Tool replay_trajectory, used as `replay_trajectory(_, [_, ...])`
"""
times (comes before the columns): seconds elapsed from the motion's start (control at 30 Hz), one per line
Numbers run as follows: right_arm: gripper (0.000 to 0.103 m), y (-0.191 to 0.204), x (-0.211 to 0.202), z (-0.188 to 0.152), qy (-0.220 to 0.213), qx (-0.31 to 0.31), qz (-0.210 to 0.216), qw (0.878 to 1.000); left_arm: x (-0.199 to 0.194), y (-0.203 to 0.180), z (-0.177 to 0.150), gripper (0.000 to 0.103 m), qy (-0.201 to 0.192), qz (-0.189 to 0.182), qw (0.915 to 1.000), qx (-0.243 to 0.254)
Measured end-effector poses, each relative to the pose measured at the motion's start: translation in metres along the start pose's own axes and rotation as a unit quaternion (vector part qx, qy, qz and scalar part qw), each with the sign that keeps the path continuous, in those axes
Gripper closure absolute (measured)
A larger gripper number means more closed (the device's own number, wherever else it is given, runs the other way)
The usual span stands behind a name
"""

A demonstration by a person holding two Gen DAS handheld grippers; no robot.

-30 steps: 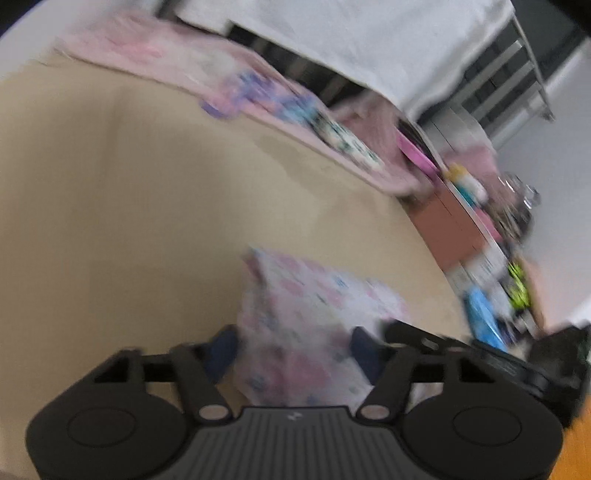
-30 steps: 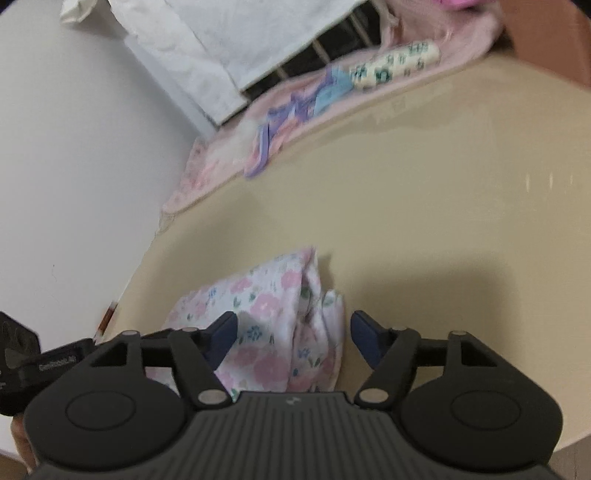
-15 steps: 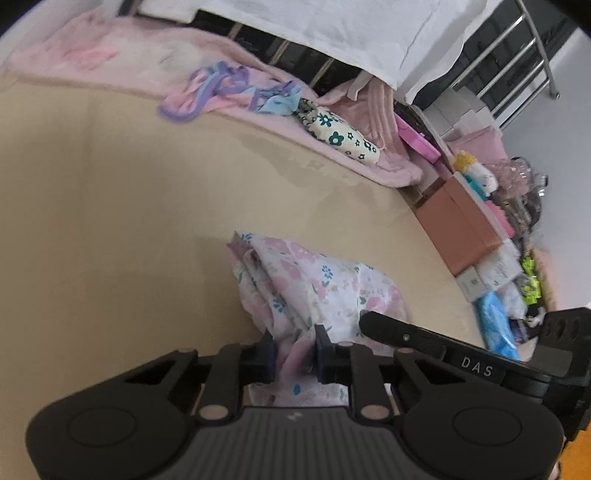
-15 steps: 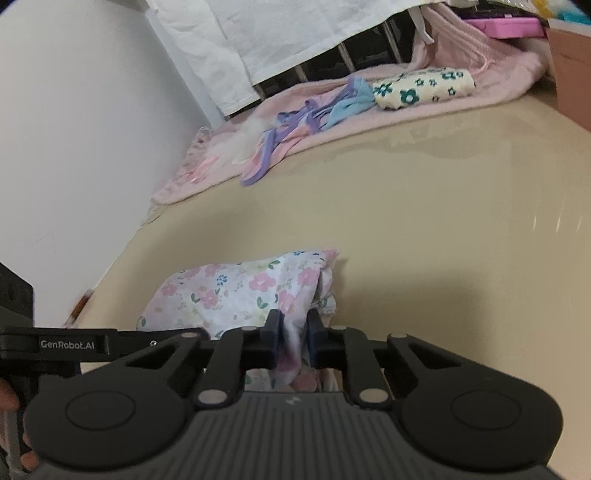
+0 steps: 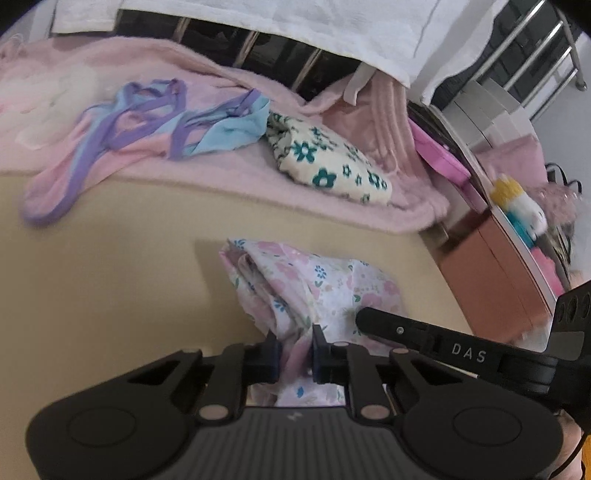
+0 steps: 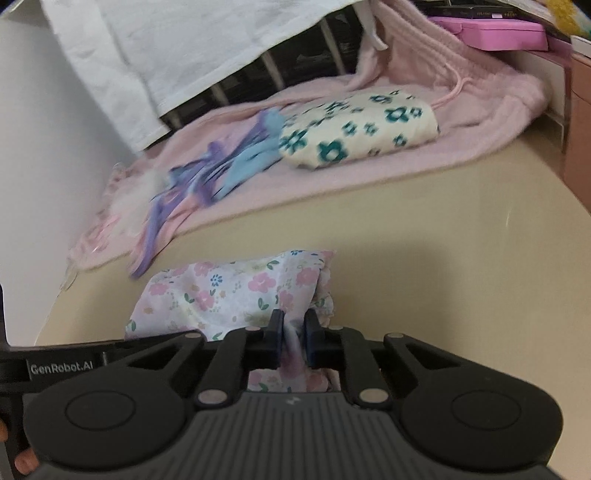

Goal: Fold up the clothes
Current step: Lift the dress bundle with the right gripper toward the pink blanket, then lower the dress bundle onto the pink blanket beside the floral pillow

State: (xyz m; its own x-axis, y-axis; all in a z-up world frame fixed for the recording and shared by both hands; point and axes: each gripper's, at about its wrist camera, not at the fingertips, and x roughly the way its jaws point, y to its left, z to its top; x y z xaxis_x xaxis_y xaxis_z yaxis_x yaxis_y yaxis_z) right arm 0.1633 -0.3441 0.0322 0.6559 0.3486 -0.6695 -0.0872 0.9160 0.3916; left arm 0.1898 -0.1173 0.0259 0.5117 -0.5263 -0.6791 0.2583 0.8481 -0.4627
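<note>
A folded, pink-flowered white garment (image 5: pixel 314 280) lies on the beige table (image 5: pixel 92 277). My left gripper (image 5: pixel 295 347) pinches its near edge, jaws closing with cloth bunched between the pads. In the right wrist view the same garment (image 6: pixel 229 291) sits just ahead, and my right gripper (image 6: pixel 294 336) grips its near right corner, its jaws also closing on a fold of cloth. The two grippers sit side by side: the right one's body (image 5: pixel 443 343) shows in the left view, the left one's body (image 6: pixel 62 365) in the right view.
A pink blanket (image 5: pixel 221 173) covers the table's far edge. On it lie a folded cream garment with green flowers (image 5: pixel 325 162) and a purple-and-blue garment (image 5: pixel 147 122). A brown box (image 5: pixel 491 277) stands at the right; a white cloth (image 5: pixel 332 26) hangs behind.
Both grippers went from open around the flowered garment to pinched on it. Both have travelled with it across the table toward the pink blanket.
</note>
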Motion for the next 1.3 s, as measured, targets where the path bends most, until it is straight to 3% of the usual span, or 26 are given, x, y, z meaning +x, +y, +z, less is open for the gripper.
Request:
replay_trajectory(0.17, [0.095, -0.016, 0.015, 0.036, -0.01, 0.005, 0.005, 1.0, 0.021, -0.009, 0.029, 0.092, -0.019, -0.003, 0.9998, -0.003])
replay_trajectory(0.27, [0.095, -0.015, -0.002, 0.054, -0.049, -0.012, 0.012, 0.999, 0.006, -0.026, 0.046, 0.093, -0.062, -0.028, 0.9974, 0.025])
replay_trajectory(0.5, [0.095, -0.01, -0.037, 0.135, -0.125, -0.036, 0.013, 0.991, 0.001, -0.063, 0.124, 0.093, -0.115, -0.066, 0.9906, 0.033])
replay_trajectory(0.63, [0.095, -0.013, -0.017, 0.189, -0.125, -0.043, -0.003, 0.991, 0.034, -0.061, 0.173, 0.093, -0.101, -0.075, 0.9921, 0.007])
replay_trajectory(0.77, [0.095, -0.025, 0.029, 0.228, -0.099, -0.037, -0.021, 0.994, 0.08, -0.038, 0.2, 0.093, -0.078, -0.068, 0.994, -0.036])
replay_trajectory(0.87, [0.095, -0.042, 0.068, 0.235, -0.072, -0.018, -0.026, 0.997, 0.113, -0.016, 0.21, 0.093, -0.05, -0.068, 0.9935, -0.076])
replay_trajectory(0.97, [0.095, -0.057, 0.095, 0.231, -0.052, -0.003, -0.03, 0.998, 0.136, -0.001, 0.207, 0.092, -0.035, -0.068, 0.9938, -0.08])
replay_trajectory(1.13, [0.087, -0.06, 0.118, 0.211, -0.053, -0.045, -0.068, 0.995, 0.151, 0.004, 0.191, 0.08, -0.056, -0.058, 0.995, -0.059])
replay_trajectory(1.17, [0.08, -0.058, 0.119, 0.208, -0.061, -0.056, -0.077, 0.994, 0.145, 0.001, 0.193, 0.075, -0.064, -0.05, 0.9952, -0.055])
replay_trajectory(1.2, [0.074, -0.056, 0.117, 0.206, -0.069, -0.064, -0.085, 0.992, 0.14, -0.002, 0.195, 0.06, -0.072, -0.041, 0.9953, -0.05])
replay_trajectory(1.27, [0.055, -0.053, 0.104, 0.206, -0.094, -0.074, -0.093, 0.988, 0.123, -0.013, 0.196, 0.049, -0.115, -0.017, 0.993, -0.022])
replay_trajectory(1.3, [0.054, -0.052, 0.095, 0.208, -0.113, -0.075, -0.093, 0.986, 0.113, -0.022, 0.195, 0.049, -0.147, 0.001, 0.9892, 0.007])
